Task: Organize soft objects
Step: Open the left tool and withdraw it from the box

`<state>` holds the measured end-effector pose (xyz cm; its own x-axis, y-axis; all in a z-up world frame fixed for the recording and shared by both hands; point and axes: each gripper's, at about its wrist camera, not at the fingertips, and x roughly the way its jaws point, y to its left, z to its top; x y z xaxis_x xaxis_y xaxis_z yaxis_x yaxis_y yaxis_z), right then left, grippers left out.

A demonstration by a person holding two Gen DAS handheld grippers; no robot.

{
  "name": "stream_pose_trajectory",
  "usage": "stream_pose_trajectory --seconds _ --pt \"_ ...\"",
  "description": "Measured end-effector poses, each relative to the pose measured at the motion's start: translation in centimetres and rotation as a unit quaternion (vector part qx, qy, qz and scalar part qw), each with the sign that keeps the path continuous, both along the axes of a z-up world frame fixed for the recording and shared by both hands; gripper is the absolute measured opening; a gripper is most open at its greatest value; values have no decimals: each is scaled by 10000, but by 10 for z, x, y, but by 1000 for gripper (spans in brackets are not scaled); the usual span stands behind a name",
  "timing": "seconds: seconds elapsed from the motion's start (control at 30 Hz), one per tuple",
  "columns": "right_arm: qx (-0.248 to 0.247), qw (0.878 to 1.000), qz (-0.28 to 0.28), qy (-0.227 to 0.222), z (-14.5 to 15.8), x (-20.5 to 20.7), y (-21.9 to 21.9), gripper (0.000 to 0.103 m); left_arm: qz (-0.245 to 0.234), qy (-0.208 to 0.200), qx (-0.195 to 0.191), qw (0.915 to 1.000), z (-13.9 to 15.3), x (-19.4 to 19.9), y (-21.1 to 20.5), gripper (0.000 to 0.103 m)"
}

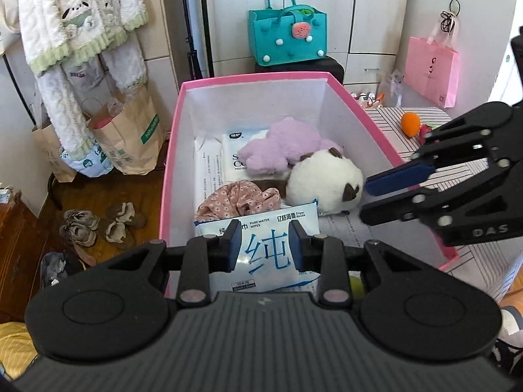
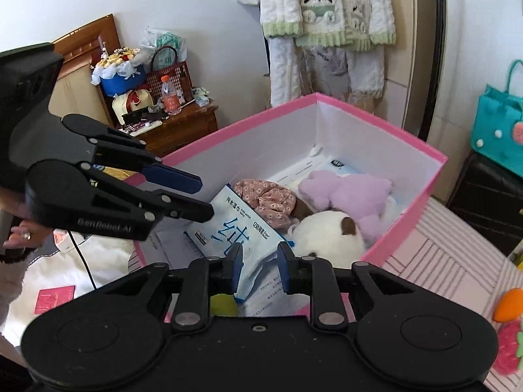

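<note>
My pink box (image 1: 376, 127) stands on a surface covered with a white cloth ruled in dark lines (image 1: 392, 121), which shows to the right of the box in my left wrist view and again at the lower right of my right wrist view (image 2: 434, 261). On that striped cover, well apart from the box, lie an orange soft toy (image 1: 410, 123) and, just beside it, a red one (image 1: 425, 130); in the right view they sit at the frame's edge, the orange piece (image 2: 508, 303) above the red strawberry-like one (image 2: 508, 348). Left of the box is wooden floor (image 1: 108, 192), with two pairs of shoes (image 1: 101, 227) and brown paper bags (image 1: 130, 137) standing on it.
</note>
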<state>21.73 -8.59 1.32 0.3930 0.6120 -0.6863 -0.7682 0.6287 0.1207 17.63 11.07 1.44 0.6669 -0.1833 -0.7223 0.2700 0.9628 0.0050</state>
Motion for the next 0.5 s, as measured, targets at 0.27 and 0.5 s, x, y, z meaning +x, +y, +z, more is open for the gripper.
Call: stream_pose_trajectory --seconds 0.27,0.5 --pt "202 9998 89 1 24 -24 -21 35 -154 204 -407 9988 25 -24 -8 34" --pt "286 9994 79 -194 48 -50 -40 40 -266 52 -276 9993 51 -49 -22 41"
